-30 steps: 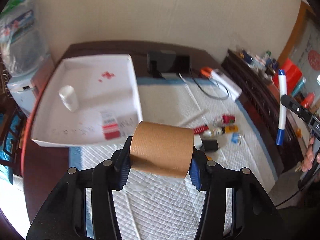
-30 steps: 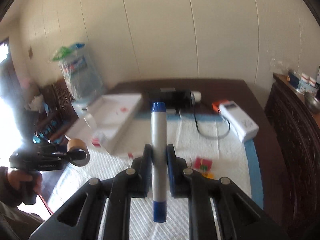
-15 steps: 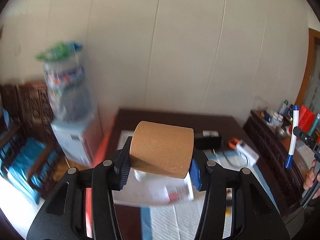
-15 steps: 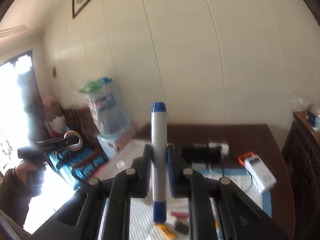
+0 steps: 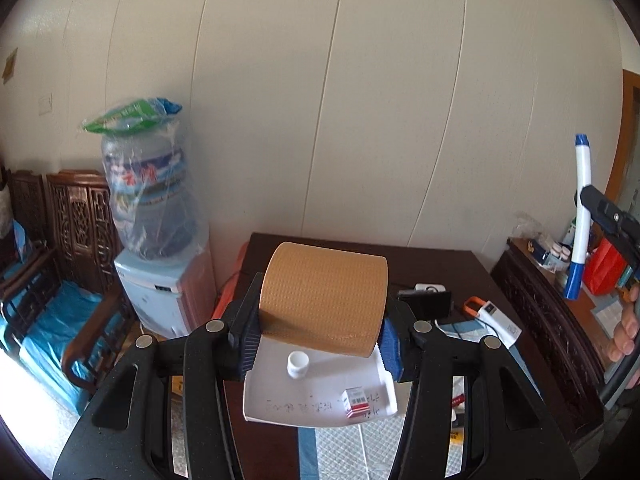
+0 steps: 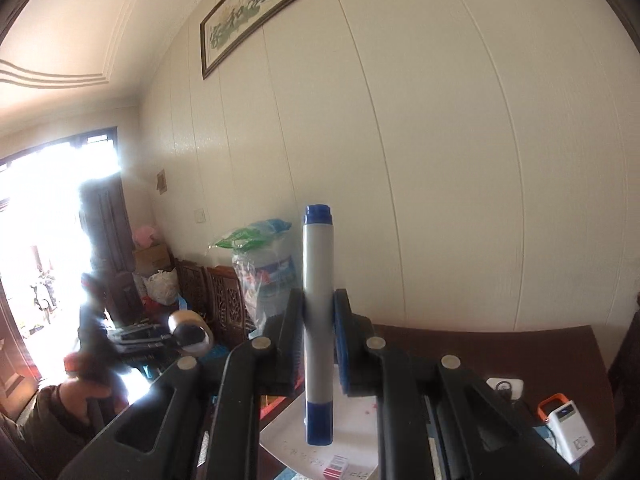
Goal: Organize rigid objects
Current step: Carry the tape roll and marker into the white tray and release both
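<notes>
The left claw (image 5: 320,336) is clamped on a wide roll of tan woven tape (image 5: 324,300), its blue-padded fingers pressing the roll's two flat ends so the curved face points forward. It hangs in the air above the white cardboard tray (image 5: 280,408) on the dark wooden counter (image 5: 440,268), probably because the tray is where the sorted things go: a small white plastic bottle (image 5: 298,364) and a little red-and-white carton (image 5: 356,402) already lie inside.

The right claw (image 6: 318,344) is clamped on a white marker with blue cap and blue base (image 6: 318,312), held upright and gripped mid-barrel, which should keep it from swinging.

The roll hides the tray's far side. The counter's near part is cut off by both claws. In the right wrist view the left claw is a backlit blur.
</notes>
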